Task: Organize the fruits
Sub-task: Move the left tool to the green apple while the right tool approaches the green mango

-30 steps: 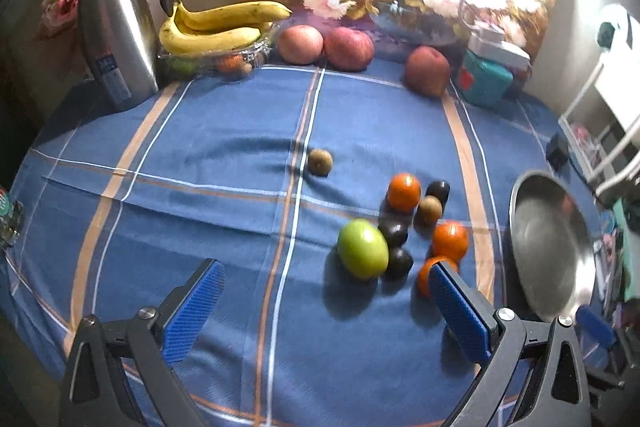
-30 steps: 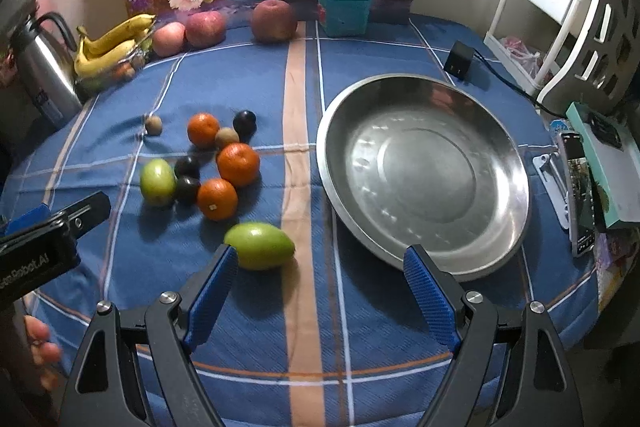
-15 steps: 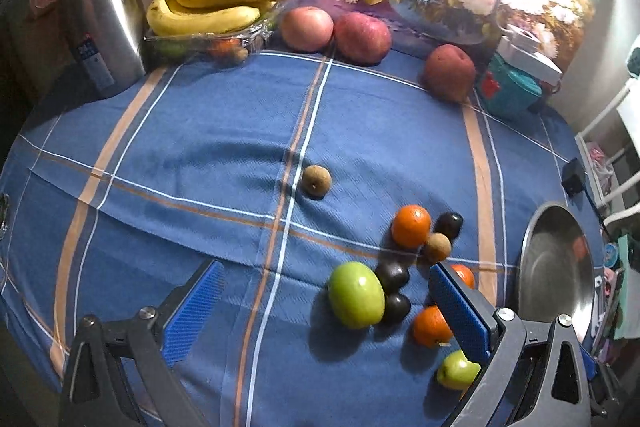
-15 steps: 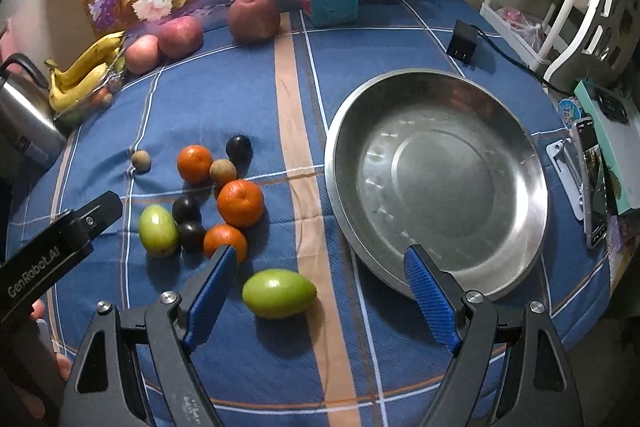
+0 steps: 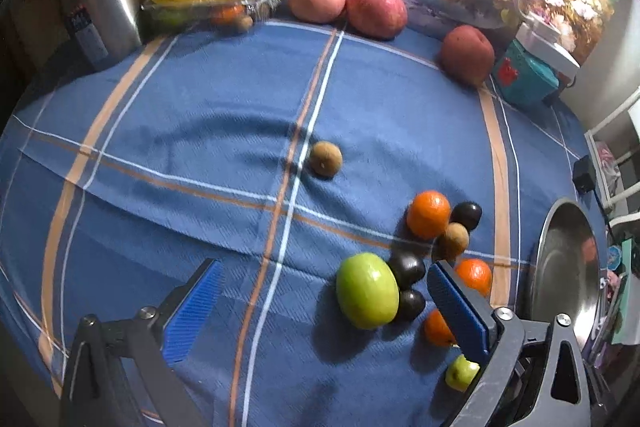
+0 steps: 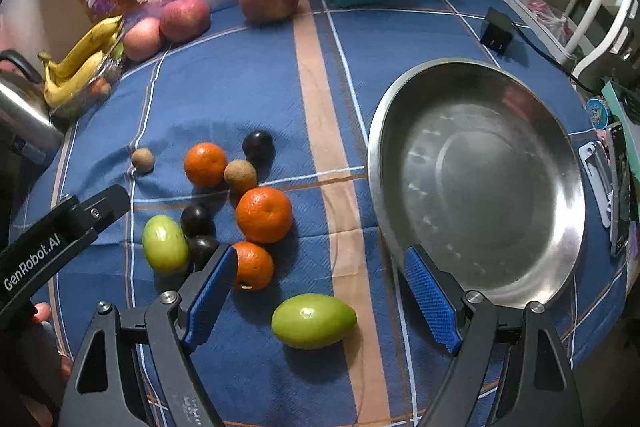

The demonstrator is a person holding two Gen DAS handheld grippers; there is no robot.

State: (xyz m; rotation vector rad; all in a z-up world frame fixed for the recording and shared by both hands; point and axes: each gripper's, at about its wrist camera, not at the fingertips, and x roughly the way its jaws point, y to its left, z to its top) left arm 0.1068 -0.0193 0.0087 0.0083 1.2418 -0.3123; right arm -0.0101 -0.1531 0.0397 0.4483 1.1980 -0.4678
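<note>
Two grippers, left gripper (image 5: 320, 311) and right gripper (image 6: 320, 301), both jaws wide apart, gripping nothing. Fruit pile (image 6: 240, 203) loose on blue tablecloth (image 6: 240, 87), just beside empty steel bowl (image 6: 560, 227).

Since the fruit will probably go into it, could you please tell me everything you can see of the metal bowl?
The metal bowl is a wide, shallow, round basin of shiny steel-like metal with a rolled rim and a flat centre. It sits upright on the blue checked tablecloth and holds nothing. No fruit touches it; the orange stripe lies between it and the fruit cluster. The open right gripper hovers before its near rim.
</note>
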